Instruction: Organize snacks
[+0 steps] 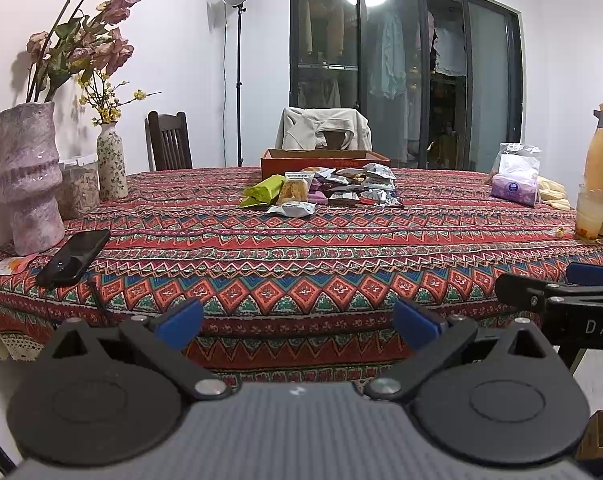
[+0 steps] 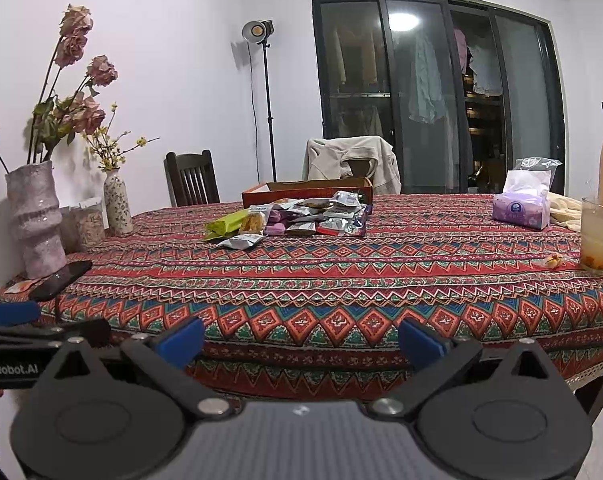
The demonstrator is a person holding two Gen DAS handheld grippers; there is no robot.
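Both of my grippers sit nearest, short of the worktop's front edge: the left gripper [image 1: 297, 324] and right gripper [image 2: 301, 340] each have their blue-padded fingers spread wide, holding nothing. Past them I see the red patterned tablecloth [image 1: 301, 260], with a black phone [image 1: 75, 256] near its left edge beside a mottled pink ceramic vase [image 1: 27, 176]. Farther back, a heap of small foil and green snack packets [image 1: 325, 190] lies just before a shallow orange cardboard box [image 1: 325, 160]. A purple tissue pack [image 2: 521, 210] rests far right.
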